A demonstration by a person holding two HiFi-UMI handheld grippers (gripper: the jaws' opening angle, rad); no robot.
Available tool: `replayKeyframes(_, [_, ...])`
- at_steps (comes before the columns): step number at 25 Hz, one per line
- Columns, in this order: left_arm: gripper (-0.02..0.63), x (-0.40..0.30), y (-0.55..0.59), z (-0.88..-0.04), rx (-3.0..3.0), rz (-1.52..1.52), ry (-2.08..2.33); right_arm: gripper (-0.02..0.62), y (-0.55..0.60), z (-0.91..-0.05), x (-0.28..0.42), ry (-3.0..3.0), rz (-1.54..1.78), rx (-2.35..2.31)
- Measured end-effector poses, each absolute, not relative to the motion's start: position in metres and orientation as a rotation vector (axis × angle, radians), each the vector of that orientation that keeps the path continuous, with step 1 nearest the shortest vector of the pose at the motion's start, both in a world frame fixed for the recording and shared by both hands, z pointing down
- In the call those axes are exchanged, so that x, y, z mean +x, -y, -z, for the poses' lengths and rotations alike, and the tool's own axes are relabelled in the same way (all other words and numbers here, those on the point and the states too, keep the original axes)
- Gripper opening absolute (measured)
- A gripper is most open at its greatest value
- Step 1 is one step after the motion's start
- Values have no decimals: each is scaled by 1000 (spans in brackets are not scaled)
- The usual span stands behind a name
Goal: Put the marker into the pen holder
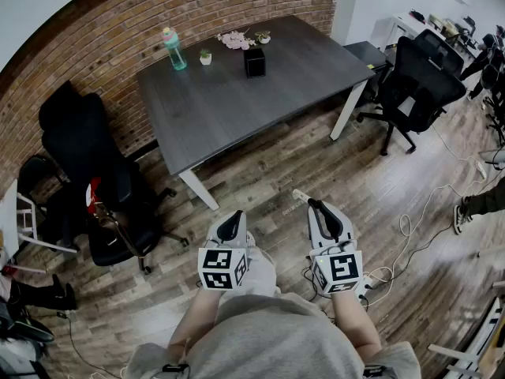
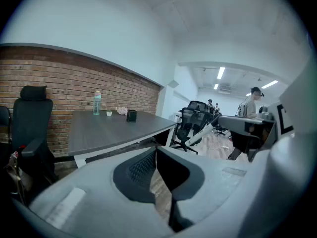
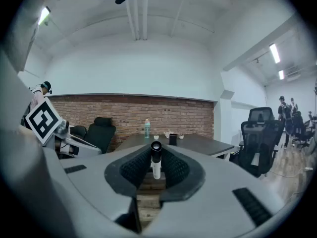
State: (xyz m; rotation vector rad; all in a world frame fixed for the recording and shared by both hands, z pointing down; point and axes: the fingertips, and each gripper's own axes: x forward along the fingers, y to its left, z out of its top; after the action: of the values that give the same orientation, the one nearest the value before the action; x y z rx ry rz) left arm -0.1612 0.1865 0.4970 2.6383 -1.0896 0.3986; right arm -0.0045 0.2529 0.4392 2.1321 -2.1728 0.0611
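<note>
Marker [image 3: 156, 168] in right gripper [image 3: 156, 150], left gripper [image 2: 157, 152] closed

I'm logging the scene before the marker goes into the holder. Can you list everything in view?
table: 1, dark grey top with white legs, against the brick wall
pen holder: 1, black, on the table's far side
bottle: 1, teal with a pink cap, far left of the table
plant pots: 2, small and pale, either side of the flowers
flowers: 1 bunch, pink, lying by the wall
office chairs: several, black, left and right of the table
cables: several, white, on the wood floor at right
marker: 1, white with a black cap, upright between the right gripper's jaws
left gripper: shut, nothing in it
right gripper: shut on the marker
</note>
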Motion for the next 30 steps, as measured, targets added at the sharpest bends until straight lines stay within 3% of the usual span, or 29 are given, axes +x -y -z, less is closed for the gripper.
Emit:
replayKeyframes(11, [18, -202, -259, -481, 2654, -382, 1124, 66, -325, -428, -41, 2211, -47, 2136])
replayKeyframes(30, [18, -182, -282, -475, 2696, -360, 1054, 66, -347, -432, -44, 2267, -82, 2124])
